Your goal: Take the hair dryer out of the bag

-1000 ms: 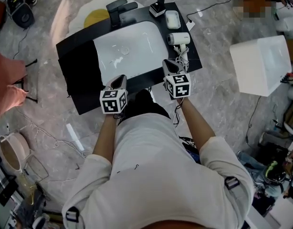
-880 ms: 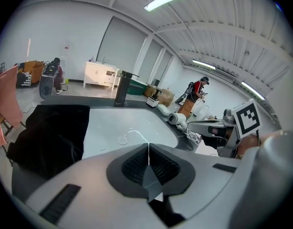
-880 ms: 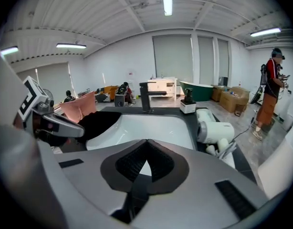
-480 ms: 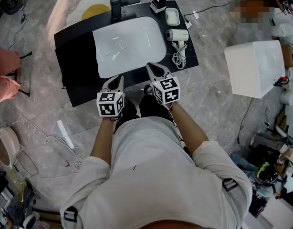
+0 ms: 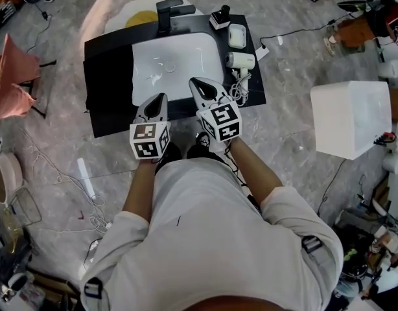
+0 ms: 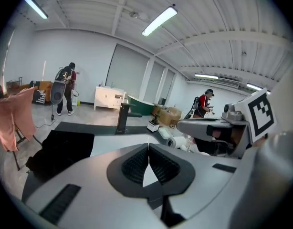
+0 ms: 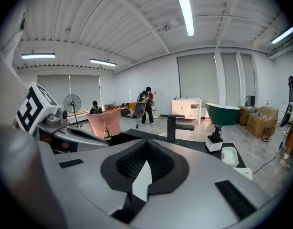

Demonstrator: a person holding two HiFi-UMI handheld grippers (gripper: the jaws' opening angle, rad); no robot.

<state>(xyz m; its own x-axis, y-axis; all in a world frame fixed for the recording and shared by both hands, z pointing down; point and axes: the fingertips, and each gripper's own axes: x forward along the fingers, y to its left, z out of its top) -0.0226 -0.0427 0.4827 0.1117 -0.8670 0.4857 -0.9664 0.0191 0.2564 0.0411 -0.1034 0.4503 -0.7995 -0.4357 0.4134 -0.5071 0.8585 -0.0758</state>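
Both our claws have risen; the left claw [image 5: 159, 100] and right claw [image 5: 196, 84] are pinched shut, empty. The hair dryer [image 5: 240, 60] lies on the desk [image 5: 254, 97] right of the basin [image 5: 179, 63], outside the black bag [image 5: 108, 76]. Swinging low, we could snag its cord [image 5: 236, 89].

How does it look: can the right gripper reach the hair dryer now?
Probably yes. The hair dryer lies in the open on the black counter, just beyond the right gripper and to its right, nothing between them. The gripper is shut and empty, so it must open first.
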